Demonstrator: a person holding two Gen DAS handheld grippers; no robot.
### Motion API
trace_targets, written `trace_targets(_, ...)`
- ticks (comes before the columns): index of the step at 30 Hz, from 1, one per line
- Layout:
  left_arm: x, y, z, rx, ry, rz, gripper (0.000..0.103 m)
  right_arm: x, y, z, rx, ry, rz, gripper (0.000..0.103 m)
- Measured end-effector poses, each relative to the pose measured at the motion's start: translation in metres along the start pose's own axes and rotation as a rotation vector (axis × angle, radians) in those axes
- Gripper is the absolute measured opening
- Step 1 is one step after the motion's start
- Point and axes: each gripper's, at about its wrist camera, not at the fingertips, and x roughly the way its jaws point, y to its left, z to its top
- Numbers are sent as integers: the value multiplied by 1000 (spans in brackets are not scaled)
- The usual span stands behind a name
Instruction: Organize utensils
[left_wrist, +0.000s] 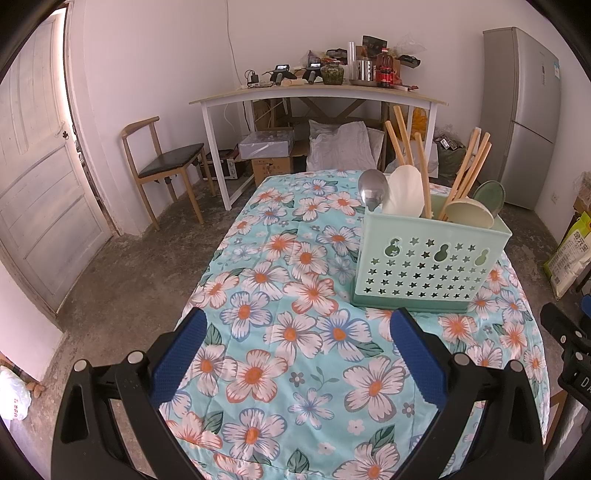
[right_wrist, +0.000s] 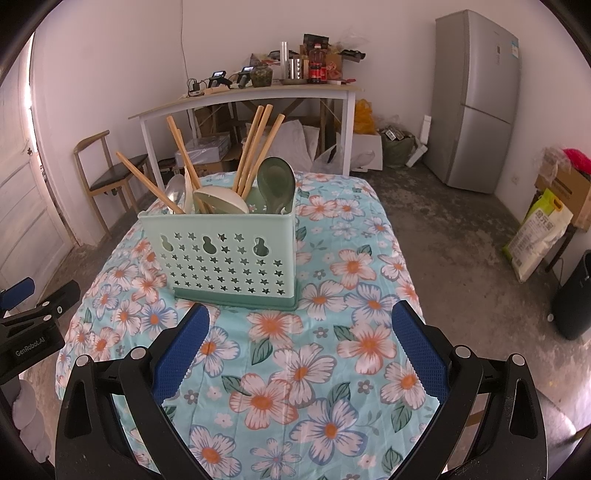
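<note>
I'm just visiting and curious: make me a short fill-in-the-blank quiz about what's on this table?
1. The chopsticks stand in a pale green ____.
2. The holder has cut-out holes shaped like gourds and ____.
3. The tablecloth is printed with ____.
4. Both the left gripper and the right gripper are ____.

Missing words: holder; stars; flowers; open

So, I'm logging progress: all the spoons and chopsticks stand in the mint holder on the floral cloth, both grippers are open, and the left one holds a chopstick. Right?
Not quite. The left gripper holds nothing: the left wrist view shows only floral cloth between its open fingers. The rest stands: spoons and chopsticks in the mint holder, right gripper open too.
</note>
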Motion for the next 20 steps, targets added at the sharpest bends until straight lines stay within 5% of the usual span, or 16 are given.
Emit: trace_targets(20, 0, -1, 1, -2, 3, 1, 97, 0, 0, 1, 1, 2, 1, 95)
